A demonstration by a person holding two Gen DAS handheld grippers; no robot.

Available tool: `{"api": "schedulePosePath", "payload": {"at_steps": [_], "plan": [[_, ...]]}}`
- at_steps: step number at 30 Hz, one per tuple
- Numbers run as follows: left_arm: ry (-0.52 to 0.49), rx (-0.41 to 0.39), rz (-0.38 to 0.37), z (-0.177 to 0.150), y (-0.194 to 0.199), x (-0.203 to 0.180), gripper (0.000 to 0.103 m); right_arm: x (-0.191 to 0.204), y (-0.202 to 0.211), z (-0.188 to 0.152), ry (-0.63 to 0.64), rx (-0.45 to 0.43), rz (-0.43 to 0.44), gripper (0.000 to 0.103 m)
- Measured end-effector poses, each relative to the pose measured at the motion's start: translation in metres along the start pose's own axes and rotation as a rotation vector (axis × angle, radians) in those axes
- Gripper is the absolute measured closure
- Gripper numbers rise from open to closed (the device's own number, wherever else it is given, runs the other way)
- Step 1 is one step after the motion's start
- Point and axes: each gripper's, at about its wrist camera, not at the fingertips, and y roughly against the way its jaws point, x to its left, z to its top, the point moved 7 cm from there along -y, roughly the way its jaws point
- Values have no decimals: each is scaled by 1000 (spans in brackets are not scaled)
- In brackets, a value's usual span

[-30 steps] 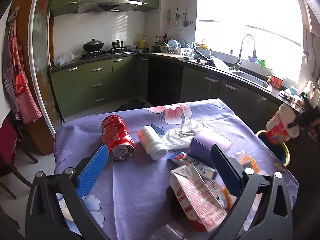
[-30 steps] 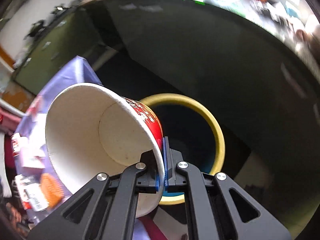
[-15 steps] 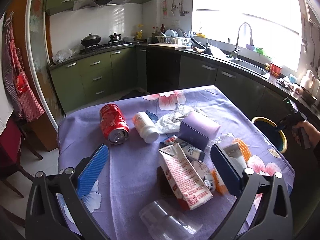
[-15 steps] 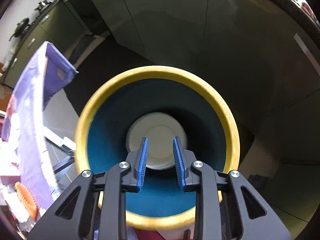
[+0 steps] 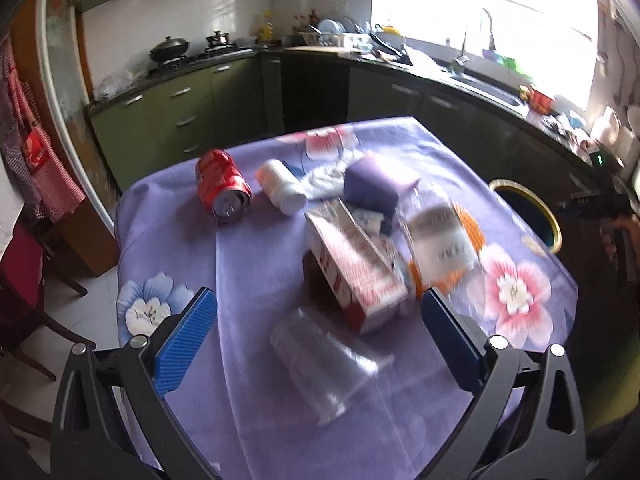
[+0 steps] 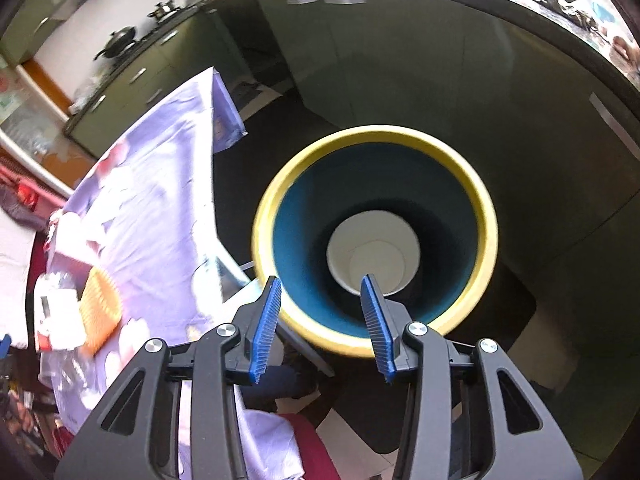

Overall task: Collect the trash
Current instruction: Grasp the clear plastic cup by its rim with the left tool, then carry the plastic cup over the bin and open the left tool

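Note:
A blue bin with a yellow rim [image 6: 400, 136] stands on the floor beside the table, and a white paper cup [image 6: 374, 254] lies at its bottom. Above the bin's near rim my right gripper [image 6: 322, 322] hangs with its jaws opening and nothing between them. My left gripper [image 5: 316, 336] is open above the purple flowered tablecloth [image 5: 256, 264], with a clear plastic cup [image 5: 320, 364] lying between its fingers and untouched. Beyond lie a red-and-white carton [image 5: 352, 268], a red can [image 5: 222, 188], a white bottle [image 5: 282, 186] and a purple box [image 5: 376, 186].
The bin [image 5: 528, 208] shows past the table's right edge, with a hand [image 5: 624, 228] beyond it. Dark green kitchen cabinets [image 5: 172, 116] and a sink counter [image 5: 480, 88] ring the room. A red chair [image 5: 20, 276] stands left of the table. An orange ridged item [image 6: 100, 310] lies on the cloth.
My right gripper let go of the red-and-white paper cup, which dropped into the bin, and its jaws spread wider. My left gripper drew back toward the table's near edge, bringing the clear cup into view.

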Motion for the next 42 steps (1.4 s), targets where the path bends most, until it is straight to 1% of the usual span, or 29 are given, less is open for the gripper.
{"api": "schedulePosePath", "payload": {"at_steps": [3,5,8,10,11,12,13,14,15,16,17,18,19,20,21,22,24,25,27,32,36,38,41,42], "plan": [[-57,22,-39,-16,0,-6,6,11,3,-12,23,-3,16,61],[-96,18,-40,-24,1,-8,6,15,11,-20,35,-6,17,61],[-151,32,-10,-38,-4,-9,6,27,8,-19,42,-7,33,60],[-179,45,42,-47,-11,-8,8,29,8,-19,47,-12,35,59],[-183,48,57,-48,-14,-7,11,31,11,-20,50,-13,35,59],[-181,51,71,-51,-18,-6,18,34,12,-21,51,-14,37,59],[-172,57,83,-53,-22,-4,22,34,10,-21,53,-14,39,59],[-156,67,87,-56,-27,-3,29,35,8,-20,54,-13,41,59],[-141,76,85,-58,-30,0,34,34,10,-21,58,-11,44,59],[-120,88,85,-61,-35,2,36,35,8,-20,62,-7,45,59],[-107,96,85,-63,-38,4,42,37,7,-20,64,-5,46,59],[-95,105,85,-66,-42,5,50,39,1,-15,66,-3,46,59],[-85,111,87,-67,-45,6,55,42,-8,-8,70,-1,48,59],[-76,112,84,-69,-46,6,63,46,-11,-5,71,-2,49,59],[-65,113,76,-69,-47,7,73,47,-12,-4,72,-2,51,59],[-57,115,68,-70,-49,7,76,48,-13,-4,73,-3,52,59],[-47,118,53,-70,-50,8,94,48,-13,-5,74,-5,56,59],[-43,119,43,-71,-50,9,97,49,-14,-6,74,-4,59,59],[-41,108,34,-70,-47,10,98,48,-14,-8,72,-4,66,59],[-78,85,36,-62,-34,6,98,45,-14,-12,68,-8,80,59],[-97,71,38,-51,-13,6,98,41,-10,-13,62,-21,89,59],[-107,48,17,-42,2,2,98,38,-6,-14,56,-32,90,59],[-142,3,-32,-20,20,-15,98,30,-1,-13,50,-50,85,59],[-168,-18,-66,-6,24,-28,98,26,2,-12,46,-62,79,59]]}}
